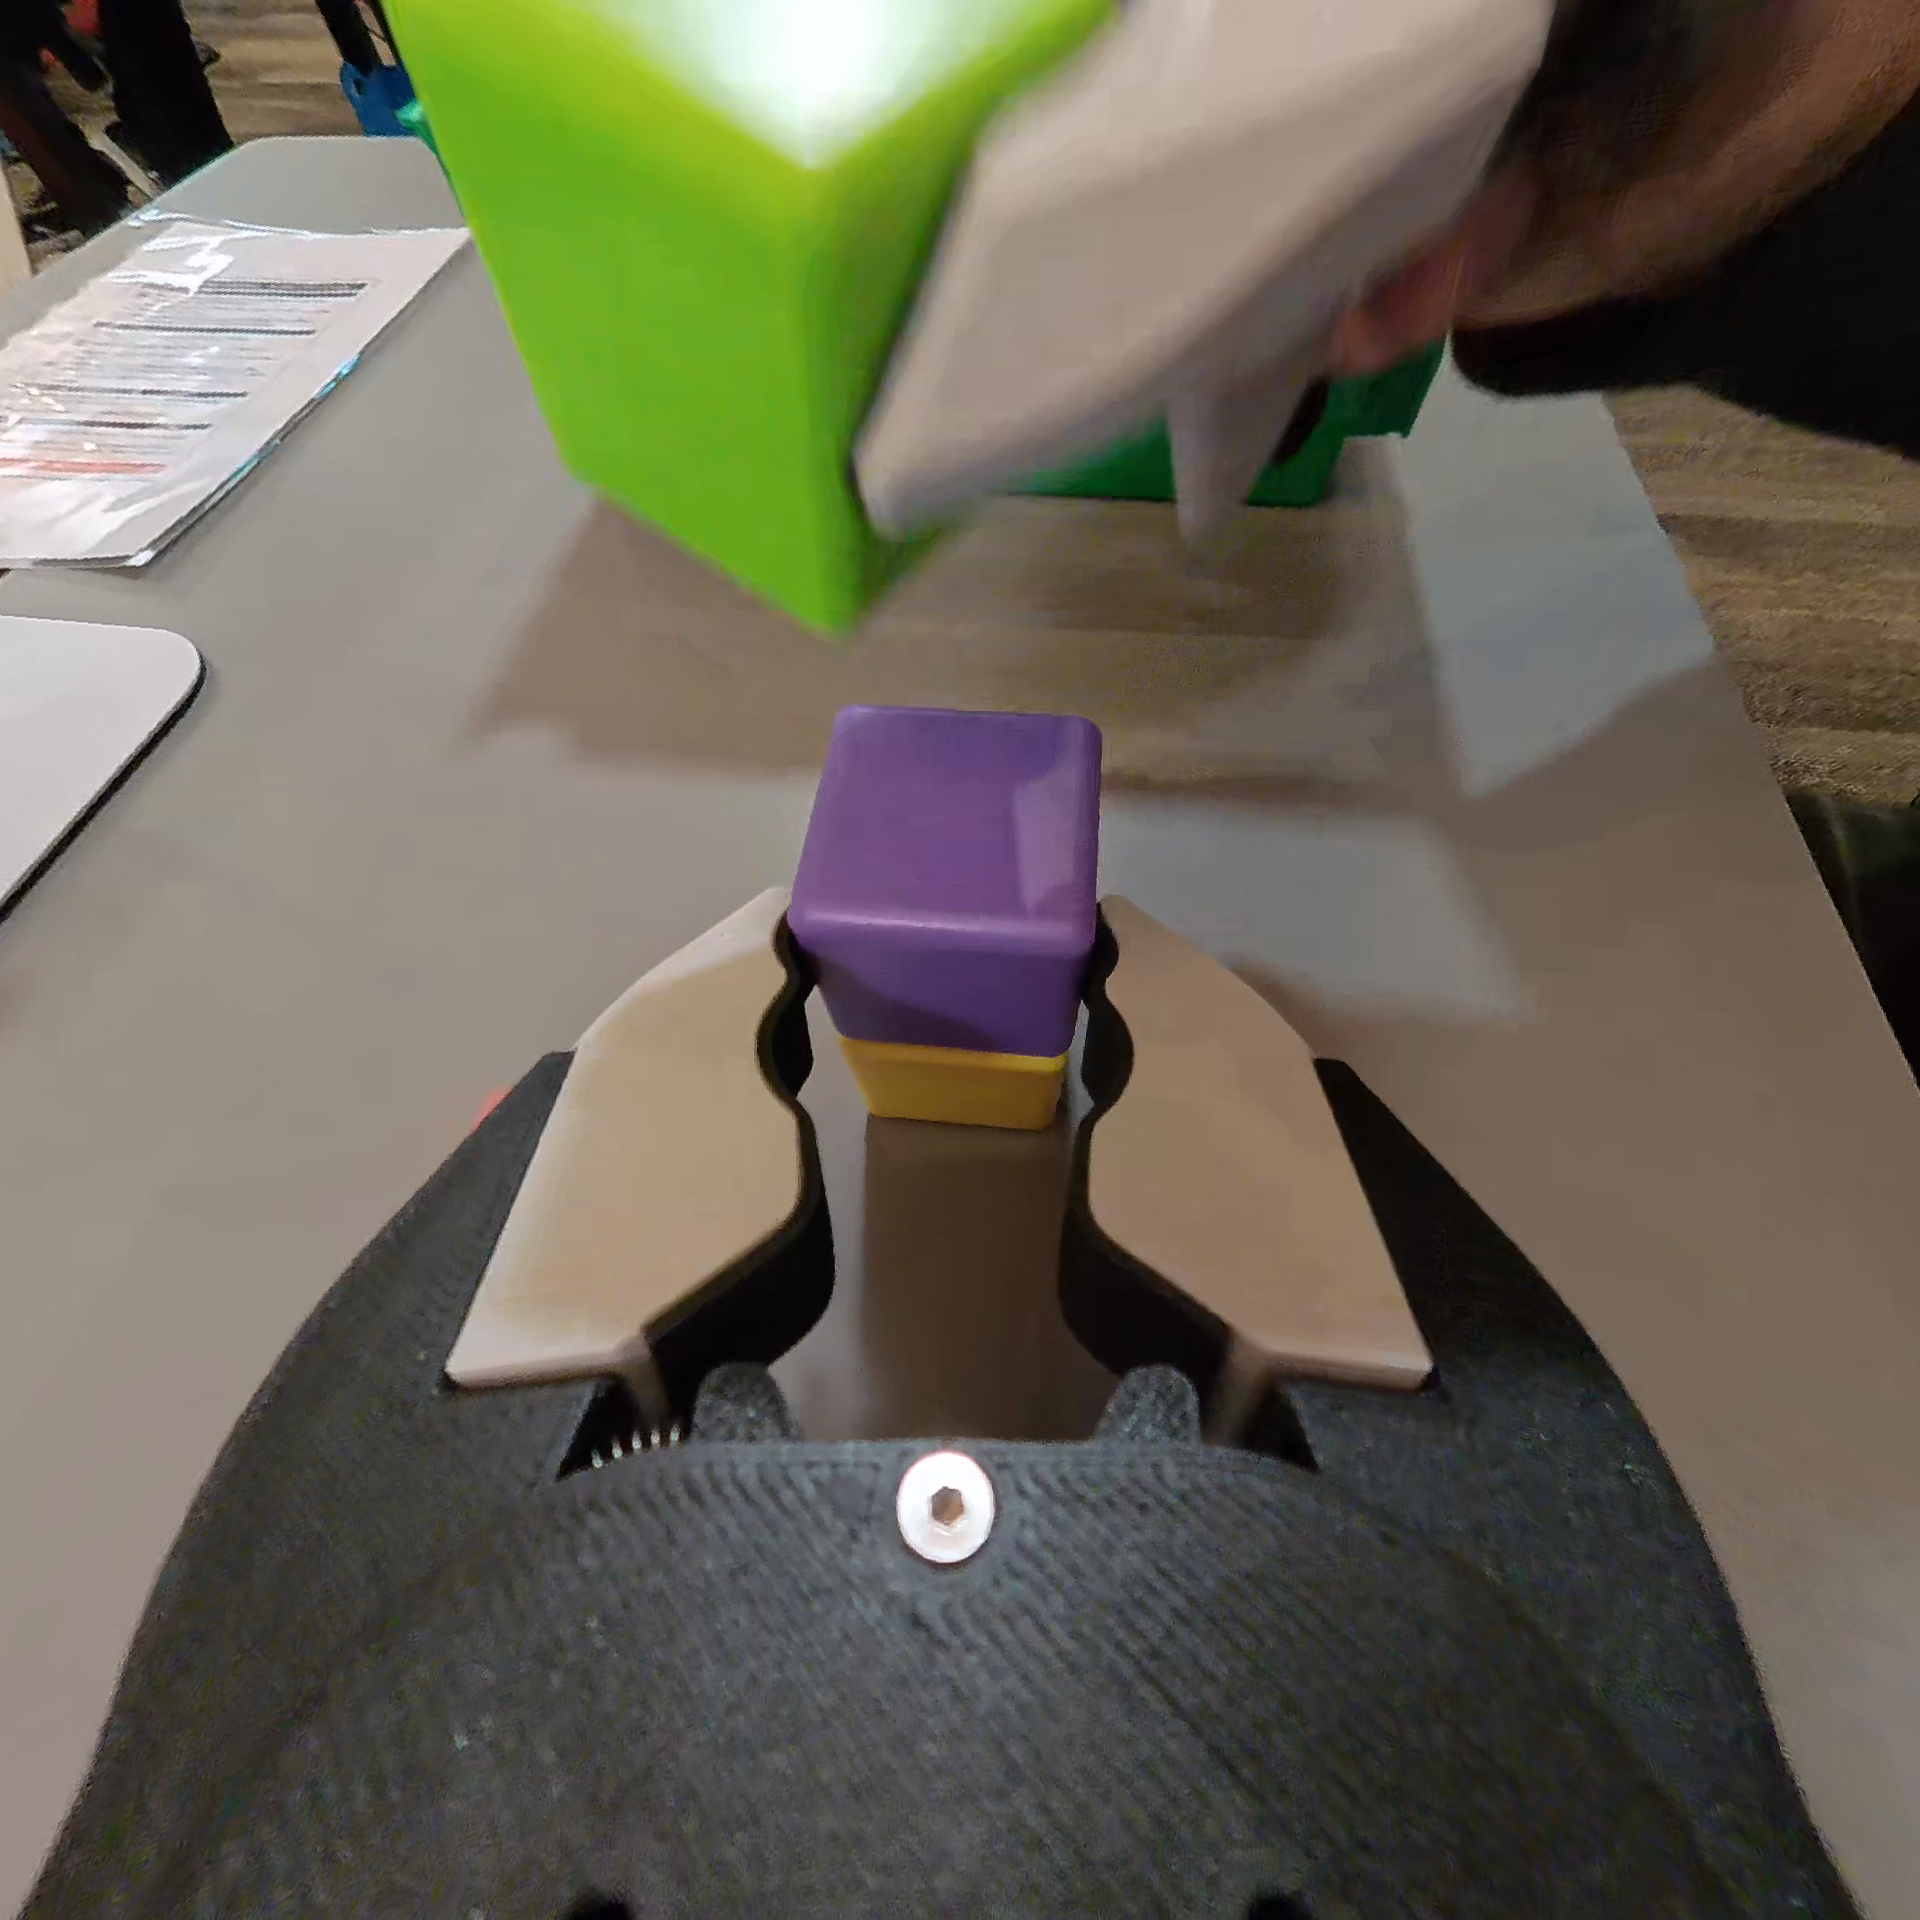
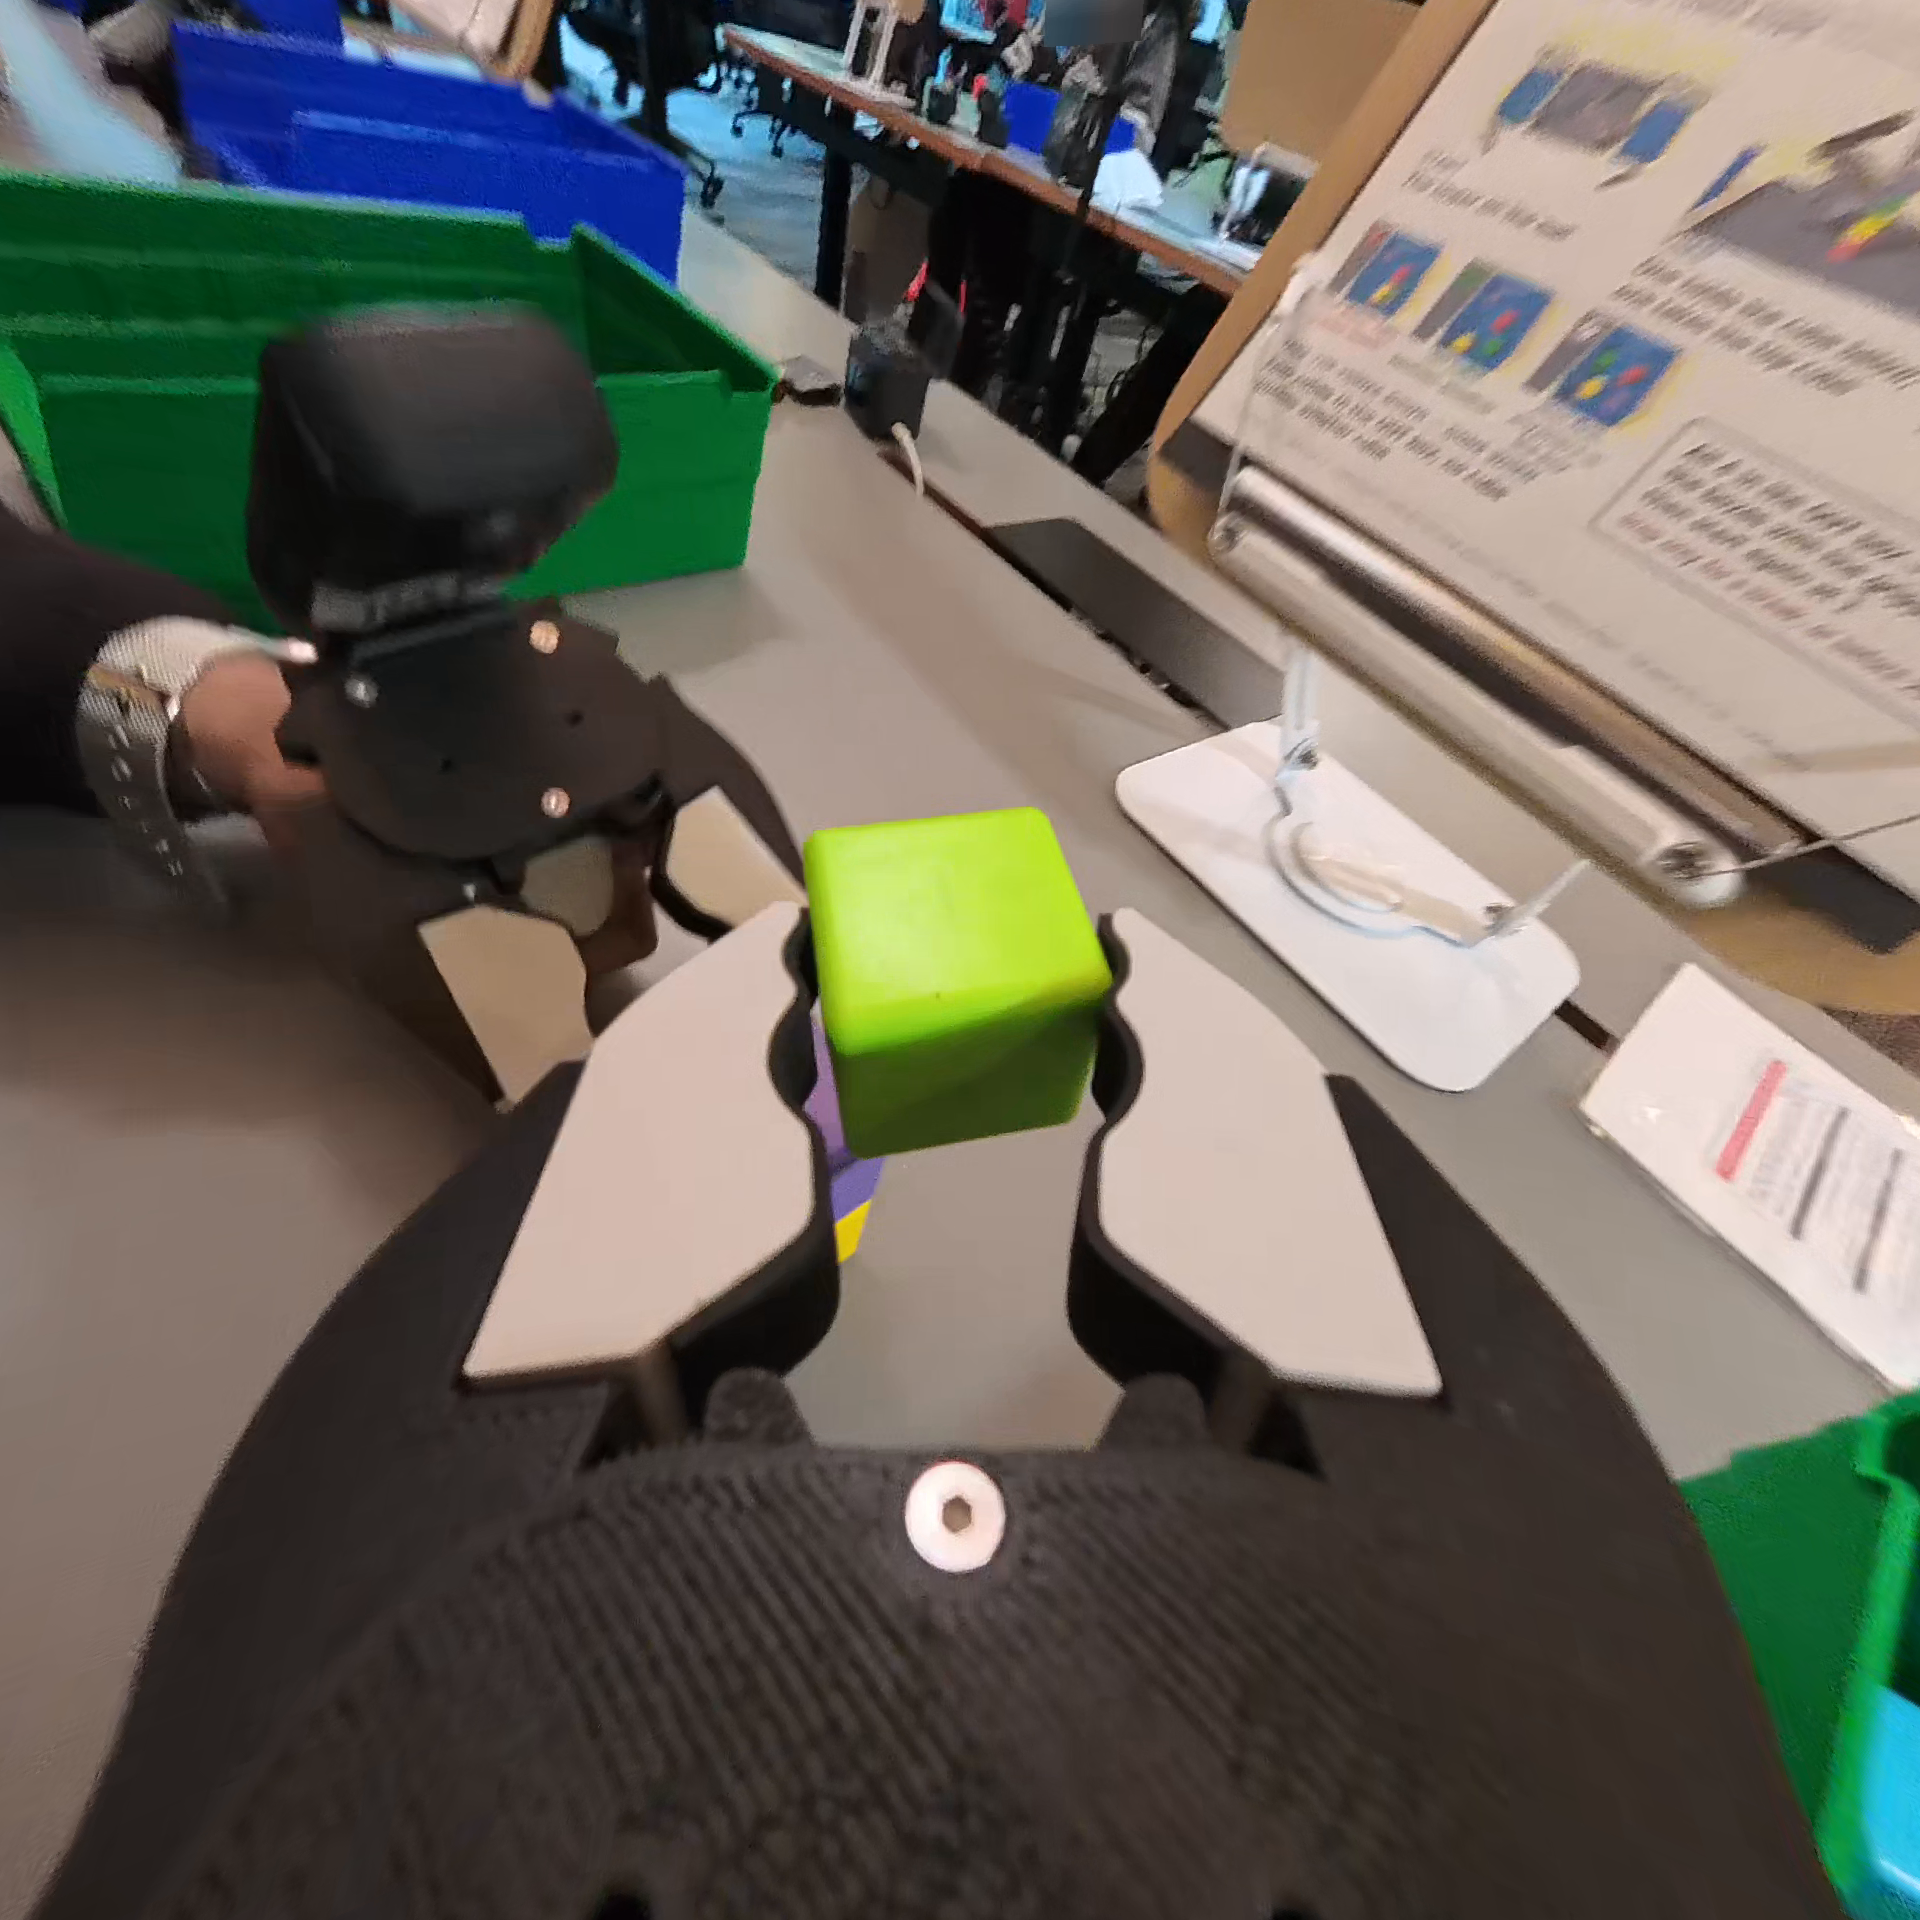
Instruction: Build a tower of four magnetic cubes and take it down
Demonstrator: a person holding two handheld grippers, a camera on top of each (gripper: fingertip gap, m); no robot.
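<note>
Left gripper [image 1: 940, 961] has its two pale fingers pressed against the sides of a purple cube [image 1: 945, 883], clamping it. That cube sits squarely on top of a yellow cube [image 1: 954, 1086], whose lower front face shows just under it, and the yellow cube rests on the grey worktop [image 1: 312, 987]. Both lie right at the fingertips, centred between them.

Right gripper [image 2: 951, 997] is closed on a lime-green cube [image 2: 951, 977], which is pinched between its fingertips and tilted, one corner pointing down, clear of the worktop. In the right wrist view slivers of purple and yellow show just below and to the left of the green cube, behind the left finger of that gripper, so the green cube hangs close above the stack without touching it as far as can be seen. In the left wrist view the green cube looms large and blurred beyond the purple one.

A green bin [image 2: 395, 416] stands toward the far left edge of the worktop, with blue bins [image 2: 436, 135] behind it. A white stand [image 2: 1351, 894] carrying an instruction board [image 2: 1662, 364] sits along the right edge, and a laminated sheet [image 2: 1787, 1174] lies near it.
</note>
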